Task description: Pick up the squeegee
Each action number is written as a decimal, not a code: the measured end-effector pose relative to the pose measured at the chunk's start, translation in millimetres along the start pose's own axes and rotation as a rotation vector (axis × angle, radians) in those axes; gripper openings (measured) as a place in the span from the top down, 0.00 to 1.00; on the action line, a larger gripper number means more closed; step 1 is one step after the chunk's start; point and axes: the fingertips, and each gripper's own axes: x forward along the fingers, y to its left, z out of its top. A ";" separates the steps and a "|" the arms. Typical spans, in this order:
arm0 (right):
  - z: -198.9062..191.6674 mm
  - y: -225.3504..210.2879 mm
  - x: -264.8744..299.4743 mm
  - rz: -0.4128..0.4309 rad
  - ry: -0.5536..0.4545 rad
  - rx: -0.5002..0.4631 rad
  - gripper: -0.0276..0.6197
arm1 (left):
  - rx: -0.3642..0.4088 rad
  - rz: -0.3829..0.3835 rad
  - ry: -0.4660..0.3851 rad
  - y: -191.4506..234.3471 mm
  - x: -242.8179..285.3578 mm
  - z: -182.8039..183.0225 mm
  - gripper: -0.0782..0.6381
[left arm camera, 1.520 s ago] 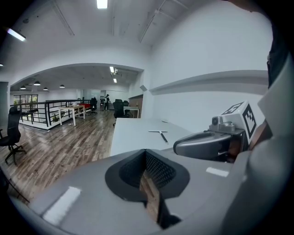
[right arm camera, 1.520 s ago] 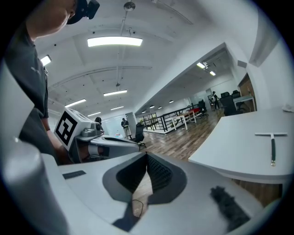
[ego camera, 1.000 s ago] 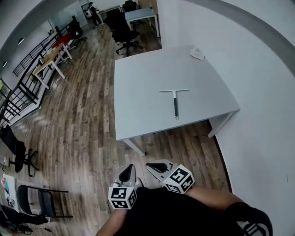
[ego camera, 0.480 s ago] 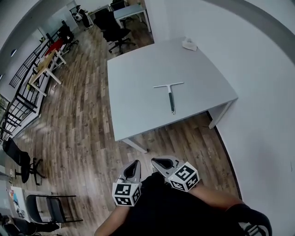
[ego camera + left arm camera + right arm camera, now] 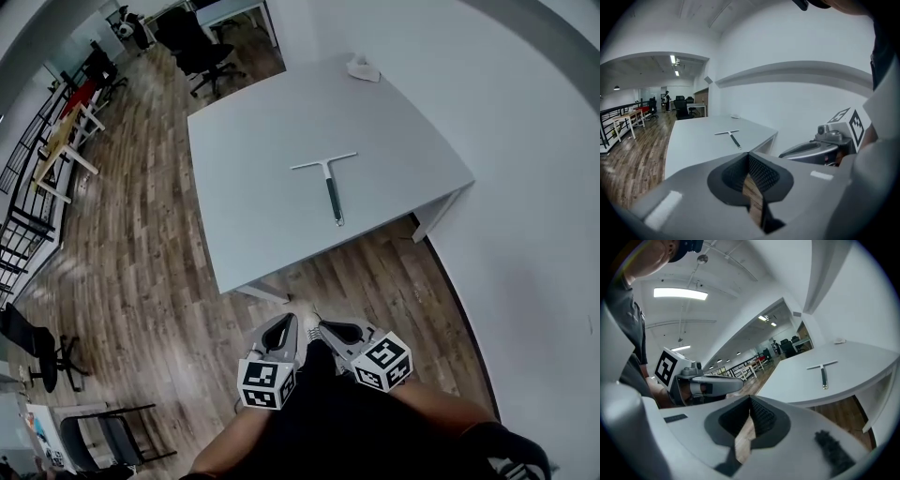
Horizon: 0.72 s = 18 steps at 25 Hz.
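Both of my grippers are clenched on nothing. In its own view the left gripper point(image 5: 749, 157) has its black ribbed pads point(image 5: 761, 172) pressed together at the tips, with only floor showing through the slit beneath them. The right gripper point(image 5: 750, 402) is the same, its jaws together and nothing between them.

From the head view the pair hang side by side, close to the person's dark-clothed body, over the wood floor point(image 5: 141, 253). Their marker cubes face up and their tips point toward the table point(image 5: 253, 112). Neither one reaches over the tabletop; a strip of floor lies between the tips and the table's near edge.

The squeegee point(image 5: 328, 183) lies flat on the grey table, untouched and well apart from both grippers. It sits toward the right half of the top. The pale crossbar is on the far side and the dark handle runs back toward the near edge, stopping short of it. Each gripper view shows it as a small T beyond the closed tips.

A small white object point(image 5: 362, 68) sits at the table's far right corner. The white wall point(image 5: 534, 187) runs along the table's right side. Black office chairs point(image 5: 202, 47) stand beyond the far end, and a dark railing point(image 5: 19, 225) lines the far left.
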 end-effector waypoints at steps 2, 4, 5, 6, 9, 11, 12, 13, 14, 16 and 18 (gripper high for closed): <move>0.9 -11.7 4.5 -0.029 0.002 0.019 0.95 | -0.006 -0.013 0.014 6.4 7.9 -2.4 0.88; 5.0 -22.6 7.9 -0.058 0.004 0.037 0.95 | -0.018 -0.024 0.022 13.3 13.7 -1.4 0.88; 7.6 -27.3 9.4 -0.072 0.005 0.044 0.95 | -0.022 -0.030 0.023 16.5 16.4 0.4 0.88; 10.0 -31.8 10.9 -0.084 0.006 0.048 0.95 | -0.025 -0.037 0.024 19.4 19.5 2.3 0.88; 13.3 -45.0 18.2 -0.114 0.017 0.054 0.95 | -0.030 -0.063 0.027 28.4 32.7 5.5 0.88; 14.7 -52.0 25.2 -0.129 0.026 0.058 0.95 | -0.033 -0.079 0.030 36.1 41.8 7.6 0.88; 15.9 -55.0 28.9 -0.136 0.032 0.060 0.95 | -0.035 -0.086 0.031 40.5 46.1 9.5 0.88; 17.5 -58.0 32.7 -0.144 0.038 0.061 0.95 | -0.037 -0.094 0.031 45.2 50.3 11.8 0.88; 19.2 -60.9 36.4 -0.152 0.044 0.062 0.95 | -0.040 -0.101 0.031 49.9 54.3 14.4 0.88; 22.9 -66.9 42.8 -0.170 0.053 0.064 0.95 | -0.049 -0.115 0.029 58.5 61.9 18.8 0.88; 27.0 -73.7 49.7 -0.190 0.058 0.066 0.95 | -0.058 -0.129 0.027 67.2 70.0 21.6 0.88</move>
